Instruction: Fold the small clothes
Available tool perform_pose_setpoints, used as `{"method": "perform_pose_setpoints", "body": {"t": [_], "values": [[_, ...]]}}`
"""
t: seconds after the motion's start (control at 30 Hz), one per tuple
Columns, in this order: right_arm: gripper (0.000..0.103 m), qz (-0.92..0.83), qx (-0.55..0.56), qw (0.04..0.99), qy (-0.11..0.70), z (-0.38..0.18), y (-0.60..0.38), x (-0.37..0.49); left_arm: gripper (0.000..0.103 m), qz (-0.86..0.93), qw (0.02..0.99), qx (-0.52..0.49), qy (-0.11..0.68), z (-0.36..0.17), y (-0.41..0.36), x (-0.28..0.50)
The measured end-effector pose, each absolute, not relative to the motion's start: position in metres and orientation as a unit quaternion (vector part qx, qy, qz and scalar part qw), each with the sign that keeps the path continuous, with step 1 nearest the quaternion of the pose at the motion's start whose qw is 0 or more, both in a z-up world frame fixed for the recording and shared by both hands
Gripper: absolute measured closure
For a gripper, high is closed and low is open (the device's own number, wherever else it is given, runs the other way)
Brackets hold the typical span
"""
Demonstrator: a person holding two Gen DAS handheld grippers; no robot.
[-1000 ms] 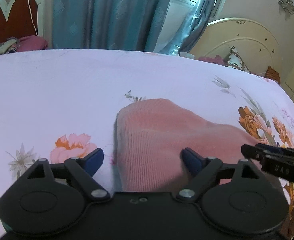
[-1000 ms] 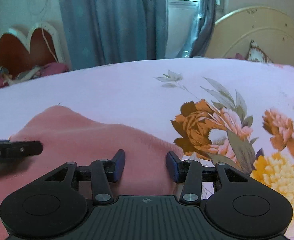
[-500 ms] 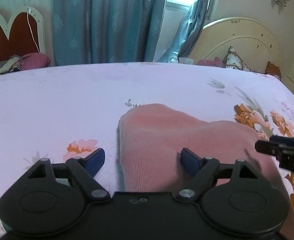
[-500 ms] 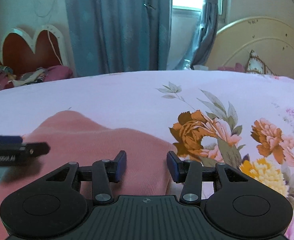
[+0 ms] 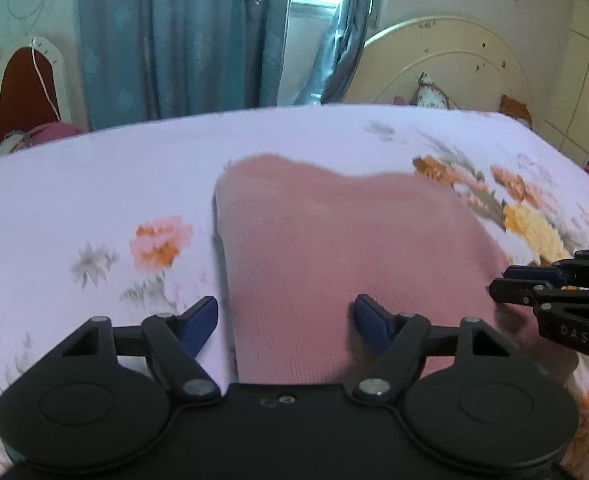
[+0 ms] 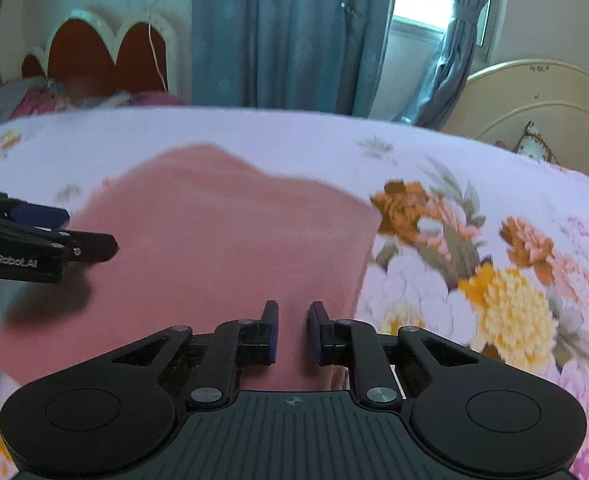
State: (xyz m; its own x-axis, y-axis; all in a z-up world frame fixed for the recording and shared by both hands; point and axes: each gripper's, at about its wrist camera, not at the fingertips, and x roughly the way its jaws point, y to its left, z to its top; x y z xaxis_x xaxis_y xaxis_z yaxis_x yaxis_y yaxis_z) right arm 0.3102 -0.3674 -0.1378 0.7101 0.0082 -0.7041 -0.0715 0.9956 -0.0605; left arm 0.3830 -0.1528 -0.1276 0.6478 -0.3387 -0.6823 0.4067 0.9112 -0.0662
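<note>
Pink garment flat on bed (floral sheet); left gripper wide, right gripper narrowed.

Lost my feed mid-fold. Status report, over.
Left gripper open, straddling the pink ribbed knit garment's left edge. Right gripper narrowed, nothing visibly pinched. Garment flat on floral bedsheet. Nothing in the way.

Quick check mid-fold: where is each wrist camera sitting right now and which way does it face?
Left wrist: behind the open left gripper, looking across the pink garment toward the curtains; the right gripper enters at right.
Right wrist: behind the narrowly open right gripper, above the garment's right part; the left gripper shows at left.
Shared: garment, floral bedsheet, curtains.
</note>
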Motion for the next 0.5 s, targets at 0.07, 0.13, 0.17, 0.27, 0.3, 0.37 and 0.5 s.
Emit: {"method": "perform_pose_setpoints", "body": {"t": [0.07,0.13,0.17,0.27,0.3,0.37,0.5], "values": [[0.087,0.005,-0.058,0.922,0.382,-0.149,-0.373,0.310,0.028,-0.201,0.906,0.031,0.371,-0.130,-0.151,0.383],[0.086,0.004,-0.032,0.922,0.386,-0.149,-0.382,0.310,0.029,-0.198,0.905,0.028,0.374,-0.126,-0.151,0.380],[0.086,0.004,-0.028,0.922,0.387,-0.146,-0.384,0.307,0.029,-0.200,0.906,0.031,0.373,-0.123,-0.151,0.377],[0.086,0.013,-0.011,0.925,0.379,-0.134,-0.387,0.294,0.029,-0.206,0.905,0.033,0.372,-0.118,-0.146,0.364],[0.086,0.020,-0.002,0.927,0.374,-0.129,-0.387,0.287,0.029,-0.207,0.904,0.030,0.372,-0.117,-0.143,0.359],[0.086,0.034,-0.005,0.928,0.370,-0.122,-0.382,0.272,0.030,-0.206,0.901,0.027,0.380,-0.117,-0.137,0.349],[0.086,0.049,-0.023,0.924,0.378,-0.124,-0.371,0.245,0.030,-0.210,0.888,0.032,0.408,-0.131,-0.136,0.333]]}}
